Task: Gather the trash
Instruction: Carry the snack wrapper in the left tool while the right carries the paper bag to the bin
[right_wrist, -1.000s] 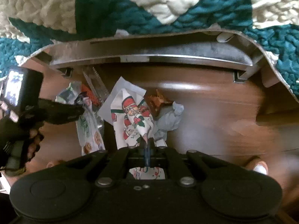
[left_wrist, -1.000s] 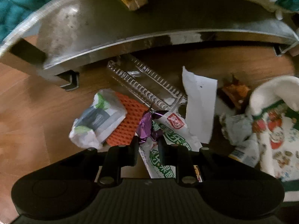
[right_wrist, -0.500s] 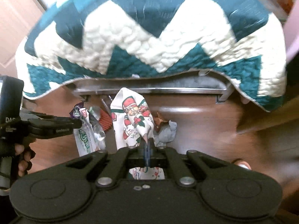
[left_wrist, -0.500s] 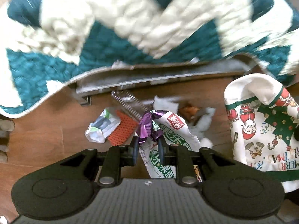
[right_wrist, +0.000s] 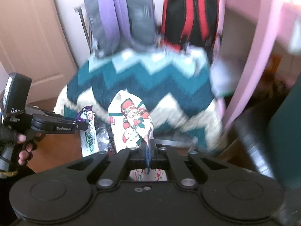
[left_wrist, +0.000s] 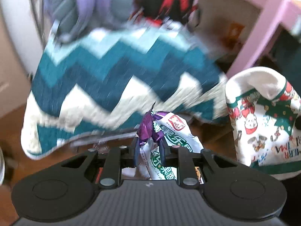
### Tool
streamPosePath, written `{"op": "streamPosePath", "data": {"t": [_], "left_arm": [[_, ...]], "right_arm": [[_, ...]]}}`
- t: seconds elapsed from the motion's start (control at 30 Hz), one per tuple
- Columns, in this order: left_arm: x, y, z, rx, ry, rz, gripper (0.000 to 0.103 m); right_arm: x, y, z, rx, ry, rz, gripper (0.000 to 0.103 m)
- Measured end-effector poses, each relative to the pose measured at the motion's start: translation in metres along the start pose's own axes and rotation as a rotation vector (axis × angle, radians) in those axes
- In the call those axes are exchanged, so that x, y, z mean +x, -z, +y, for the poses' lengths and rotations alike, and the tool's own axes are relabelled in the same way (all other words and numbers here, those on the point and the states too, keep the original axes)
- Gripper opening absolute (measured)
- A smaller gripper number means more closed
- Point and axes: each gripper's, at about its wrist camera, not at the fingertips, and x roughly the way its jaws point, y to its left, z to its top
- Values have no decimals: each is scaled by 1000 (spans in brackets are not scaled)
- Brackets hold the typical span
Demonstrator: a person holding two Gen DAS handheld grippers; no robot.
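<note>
My left gripper [left_wrist: 149, 143] is shut on a bunch of wrappers: a purple foil wrapper [left_wrist: 147, 127] and a white-and-green snack wrapper [left_wrist: 174, 133], held up in the air. The left gripper [right_wrist: 83, 125] and its wrappers [right_wrist: 88, 131] also show in the right wrist view at the left. My right gripper [right_wrist: 148, 143] is shut on the edge of a white Christmas-print bag [right_wrist: 131, 124], which hangs open to the right of the left gripper [left_wrist: 263, 120].
A teal-and-white zigzag quilt [left_wrist: 105, 86] covers a seat ahead. Purple-grey [right_wrist: 116, 15] and red-black [right_wrist: 188, 15] backpacks hang behind it. A pink furniture frame [right_wrist: 250, 56] stands at the right, a door [right_wrist: 32, 37] at the left. Wooden floor [left_wrist: 11, 146] lies below.
Both grippers have risen from the floor under the seat, carrying the wrappers and the bag up. The floor trash has dropped out of view; the room's backpacks and pink frame now show.
</note>
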Motion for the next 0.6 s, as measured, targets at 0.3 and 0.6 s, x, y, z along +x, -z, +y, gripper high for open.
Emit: {"op": "streamPosePath", "data": {"t": [0.3, 0.6], "left_arm": [[-100, -68, -89, 147, 95, -184, 21], [-188, -141, -194, 309, 237, -345, 21]], "right_arm": [[-128, -36, -34, -50, 98, -174, 1], [-223, -65, -89, -51, 188, -201, 1]]}}
